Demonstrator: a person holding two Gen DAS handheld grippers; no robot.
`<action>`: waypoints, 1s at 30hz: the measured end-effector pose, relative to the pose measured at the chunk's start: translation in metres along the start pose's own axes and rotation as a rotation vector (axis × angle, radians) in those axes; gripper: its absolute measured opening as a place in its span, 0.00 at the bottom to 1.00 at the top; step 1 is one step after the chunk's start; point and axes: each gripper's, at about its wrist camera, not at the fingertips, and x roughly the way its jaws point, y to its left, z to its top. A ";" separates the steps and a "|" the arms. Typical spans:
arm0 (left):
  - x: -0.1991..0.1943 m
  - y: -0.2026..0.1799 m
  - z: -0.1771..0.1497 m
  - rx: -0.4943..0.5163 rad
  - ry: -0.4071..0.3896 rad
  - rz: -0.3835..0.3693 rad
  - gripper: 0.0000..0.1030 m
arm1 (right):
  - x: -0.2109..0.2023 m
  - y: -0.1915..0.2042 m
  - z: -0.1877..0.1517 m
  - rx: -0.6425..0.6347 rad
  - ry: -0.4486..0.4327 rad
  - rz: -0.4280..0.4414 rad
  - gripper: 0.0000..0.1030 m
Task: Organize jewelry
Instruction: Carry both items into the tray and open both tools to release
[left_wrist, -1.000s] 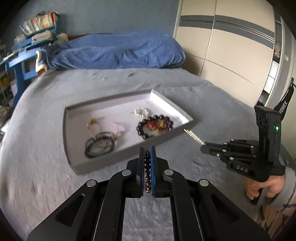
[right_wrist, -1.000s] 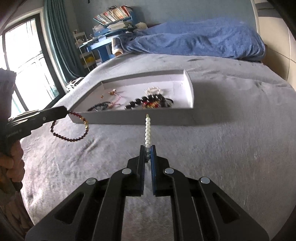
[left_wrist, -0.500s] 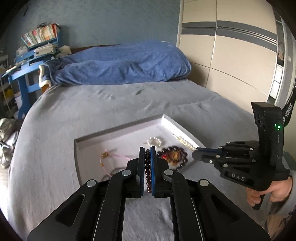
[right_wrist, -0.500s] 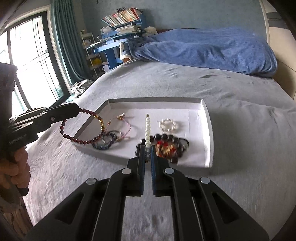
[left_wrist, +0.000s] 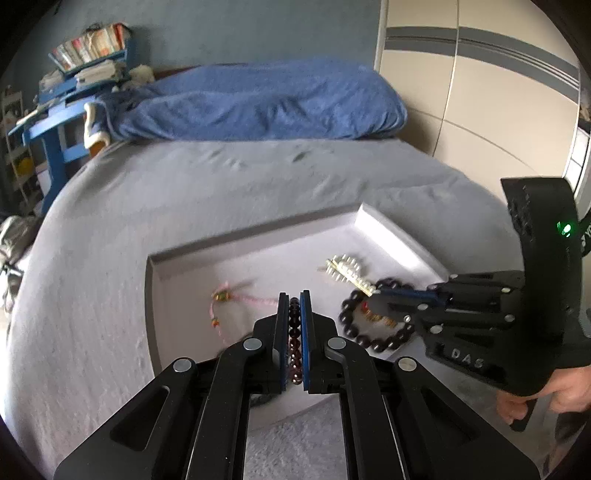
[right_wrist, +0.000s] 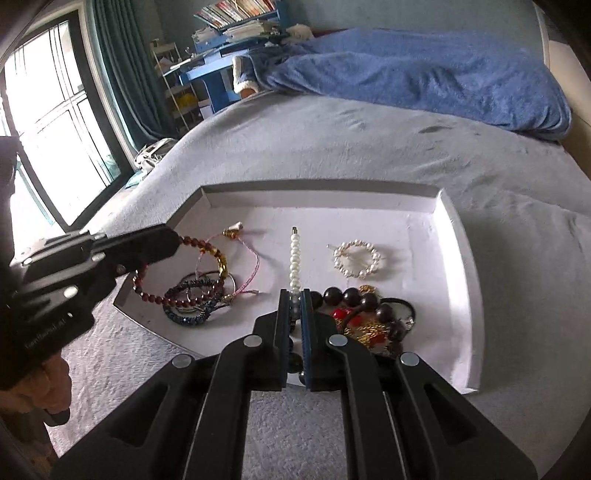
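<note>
Pearl strand (right_wrist: 294, 258) sticks out stiffly from the shut right claw (right_wrist: 294, 325), pinched at its end. Left claw (left_wrist: 294, 325) clamps the floppy, light bead bracelet (right_wrist: 177, 273) over the tray (right_wrist: 458, 236).

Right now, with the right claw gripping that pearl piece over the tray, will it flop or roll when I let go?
The pearl piece sticks straight out from the right claw without drooping, so probably a stiff bar. Its round beads might roll slightly. The tray has raised walls that should contain it.

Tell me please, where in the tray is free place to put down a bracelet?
The tray is bare along its far wall, beyond the pearl ring, and in the strip right of it. Crowded: the near left corner with the blue bangles, and near middle with the dark bead bracelet.
</note>
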 end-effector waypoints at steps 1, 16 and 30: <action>0.004 0.002 -0.004 -0.004 0.011 0.004 0.06 | 0.003 0.000 -0.002 0.000 0.007 -0.001 0.05; 0.009 0.018 -0.034 -0.054 0.058 0.064 0.28 | 0.000 -0.003 -0.018 -0.009 -0.001 -0.015 0.18; -0.031 0.016 -0.052 -0.089 -0.039 0.110 0.79 | -0.042 0.001 -0.036 -0.036 -0.122 -0.041 0.55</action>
